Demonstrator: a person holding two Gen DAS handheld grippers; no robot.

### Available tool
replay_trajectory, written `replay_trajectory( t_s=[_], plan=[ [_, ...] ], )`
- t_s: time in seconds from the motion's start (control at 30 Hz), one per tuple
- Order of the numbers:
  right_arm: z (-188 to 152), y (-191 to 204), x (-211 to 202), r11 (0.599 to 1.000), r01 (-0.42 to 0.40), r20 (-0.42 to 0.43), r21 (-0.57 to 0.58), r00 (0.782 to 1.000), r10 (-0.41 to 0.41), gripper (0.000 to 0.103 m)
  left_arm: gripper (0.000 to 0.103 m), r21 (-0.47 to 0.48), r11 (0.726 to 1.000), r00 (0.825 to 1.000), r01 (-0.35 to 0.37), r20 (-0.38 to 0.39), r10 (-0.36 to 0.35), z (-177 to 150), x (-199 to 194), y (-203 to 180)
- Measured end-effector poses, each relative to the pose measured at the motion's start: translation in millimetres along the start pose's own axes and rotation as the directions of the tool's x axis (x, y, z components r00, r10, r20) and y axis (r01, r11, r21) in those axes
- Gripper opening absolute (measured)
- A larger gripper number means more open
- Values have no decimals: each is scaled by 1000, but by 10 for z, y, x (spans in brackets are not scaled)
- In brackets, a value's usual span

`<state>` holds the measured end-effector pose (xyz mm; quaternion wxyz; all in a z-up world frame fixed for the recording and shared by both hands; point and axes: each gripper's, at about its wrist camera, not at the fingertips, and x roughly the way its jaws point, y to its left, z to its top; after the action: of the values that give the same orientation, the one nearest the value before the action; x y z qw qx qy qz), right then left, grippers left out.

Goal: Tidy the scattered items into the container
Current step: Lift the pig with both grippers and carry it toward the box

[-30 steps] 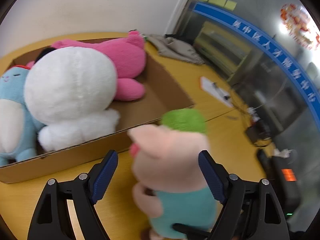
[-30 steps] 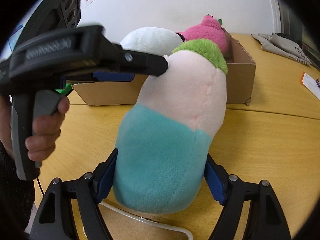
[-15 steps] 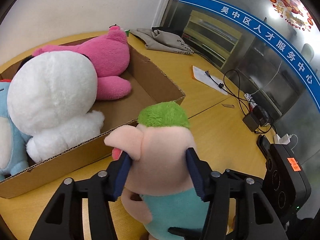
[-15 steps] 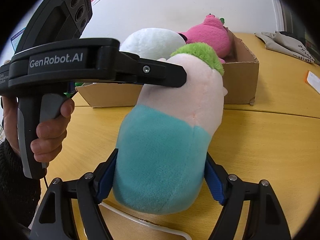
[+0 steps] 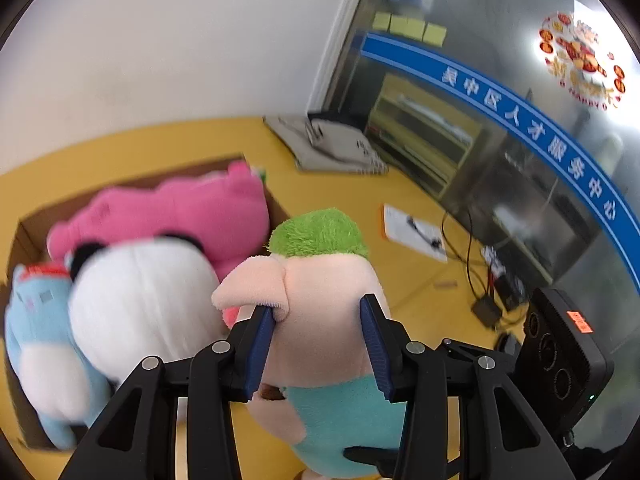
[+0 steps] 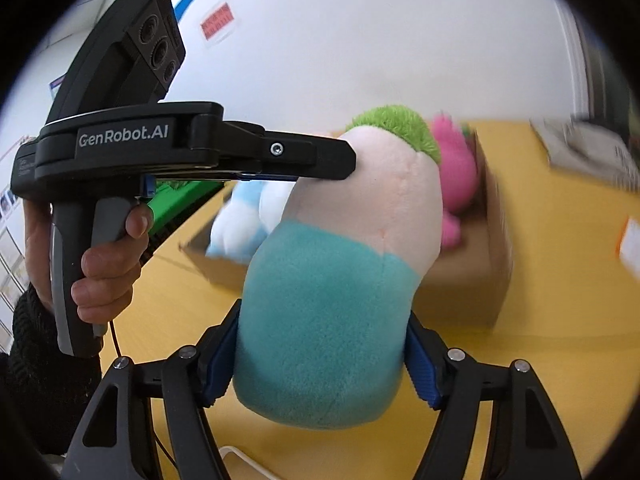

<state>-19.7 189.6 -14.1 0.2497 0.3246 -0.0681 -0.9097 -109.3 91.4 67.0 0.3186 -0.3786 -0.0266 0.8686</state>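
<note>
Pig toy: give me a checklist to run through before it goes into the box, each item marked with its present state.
1. Left claw on the pig toy: ok, pads press the head from both sides while the jaws are closing.
2. Right claw on the toy's teal body: ok, pads press both sides, jaws closing too.
3. Toy clear of the table: cannot tell, its underside is hidden.
4. Free room in the cardboard box: not ok, the pink toy, white toy and blue toy fill what shows.
5. Box rim lower than the toy: cannot tell.
</note>
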Motion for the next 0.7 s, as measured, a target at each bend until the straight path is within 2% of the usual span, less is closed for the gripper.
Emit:
replay_trajectory(
  t_s=[0.13,0.2,0.27,0.3,0.37,0.47,0.57,0.63,0.7],
  plan=[
    [570,-131,43,999,-11,55,-45,998,13,71,47,-15,999,998,-45,53,46,515,97,258],
    [791,-245,189,998,-2,67,-59,998,6,71,47,-38,996,996,-79,26,81,679,310,440],
    [896,-395,413,999,1,44,-45,999,1,71,46,-57,992,993,-112,-39,110,734,641,611],
    [902,-474,544,999,15,19,-36,1000,-14,71,42,-55,991,990,-120,-83,115,712,836,674],
    [803,-590,741,998,54,-32,-25,998,-55,71,41,-36,993,985,-114,-136,108,634,1122,715],
    [603,-782,880,996,83,-71,15,994,-82,71,42,-36,997,983,-73,-169,66,576,1414,693],
    [452,-853,852,987,161,-117,4,980,-160,71,45,32,997,976,-65,-204,71,495,1586,519],
    [405,-793,747,977,208,-108,-44,971,-212,68,48,88,994,970,-71,-224,89,468,1700,377],
    [405,-724,579,973,218,-69,-75,972,-223,65,53,101,991,968,-92,-222,113,446,1767,322]
  ],
)
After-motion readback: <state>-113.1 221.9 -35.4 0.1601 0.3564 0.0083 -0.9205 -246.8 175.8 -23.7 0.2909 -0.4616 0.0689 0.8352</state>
